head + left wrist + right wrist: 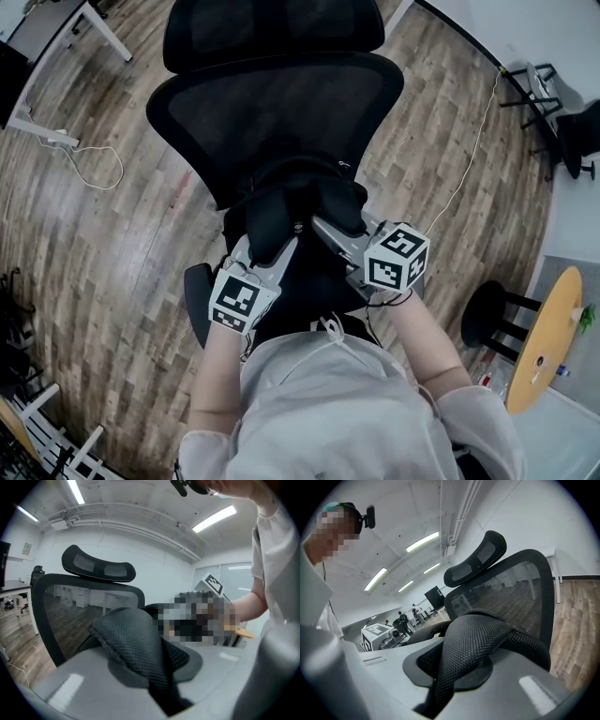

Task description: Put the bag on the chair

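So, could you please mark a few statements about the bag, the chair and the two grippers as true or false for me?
1. The left gripper is shut on a black mesh strap of the bag. True.
2. The right gripper is open and empty. False: it is shut on the bag's other strap.
3. The chair has a solid red back. False: its back is black mesh.
4. The chair has a headrest. True.
5. A round table stands at the right edge of the head view. True.
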A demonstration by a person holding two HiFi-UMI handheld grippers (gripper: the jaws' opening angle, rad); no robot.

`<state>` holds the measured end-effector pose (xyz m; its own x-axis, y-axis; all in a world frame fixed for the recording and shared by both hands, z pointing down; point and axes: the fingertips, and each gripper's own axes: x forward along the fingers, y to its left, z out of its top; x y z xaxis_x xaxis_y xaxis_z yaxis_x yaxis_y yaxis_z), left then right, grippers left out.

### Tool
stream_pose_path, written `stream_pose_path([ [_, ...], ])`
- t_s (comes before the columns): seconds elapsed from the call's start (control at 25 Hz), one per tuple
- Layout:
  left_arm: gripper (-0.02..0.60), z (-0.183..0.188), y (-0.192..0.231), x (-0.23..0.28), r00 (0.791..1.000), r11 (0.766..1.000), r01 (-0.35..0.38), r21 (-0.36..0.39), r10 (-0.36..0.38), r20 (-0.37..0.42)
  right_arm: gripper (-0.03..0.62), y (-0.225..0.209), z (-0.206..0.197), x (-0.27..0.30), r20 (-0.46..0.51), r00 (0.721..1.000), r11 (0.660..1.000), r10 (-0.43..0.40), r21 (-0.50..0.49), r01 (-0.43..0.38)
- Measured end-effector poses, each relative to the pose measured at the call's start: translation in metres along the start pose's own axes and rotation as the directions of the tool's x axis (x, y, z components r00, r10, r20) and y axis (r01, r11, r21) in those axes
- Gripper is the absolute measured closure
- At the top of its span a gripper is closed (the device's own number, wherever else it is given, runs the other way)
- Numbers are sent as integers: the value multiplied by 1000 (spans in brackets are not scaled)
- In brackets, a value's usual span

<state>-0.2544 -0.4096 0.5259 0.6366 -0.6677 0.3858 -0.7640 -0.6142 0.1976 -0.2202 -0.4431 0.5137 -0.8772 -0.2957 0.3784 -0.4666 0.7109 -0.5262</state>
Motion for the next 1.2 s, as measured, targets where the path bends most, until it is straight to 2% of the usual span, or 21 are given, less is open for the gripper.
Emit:
stream_pose_path([
  [0.36,517,-38,21,26,997,995,-14,-97,7,-72,557,-34,-23,17,-49,997,997,-57,40,59],
  [0.76,520,-79,44,59,988,979,-47,-200,16,-151,554,-76,-60,29,-126,985,990,-121,52,128],
  [0.96,520,-93,57,66,982,978,-72,-195,35,-188,551,-95,-75,39,-149,976,984,-157,60,167],
  [1.2,522,-109,63,77,971,976,-127,-178,86,-223,540,-116,-90,38,-172,959,973,-226,13,231],
])
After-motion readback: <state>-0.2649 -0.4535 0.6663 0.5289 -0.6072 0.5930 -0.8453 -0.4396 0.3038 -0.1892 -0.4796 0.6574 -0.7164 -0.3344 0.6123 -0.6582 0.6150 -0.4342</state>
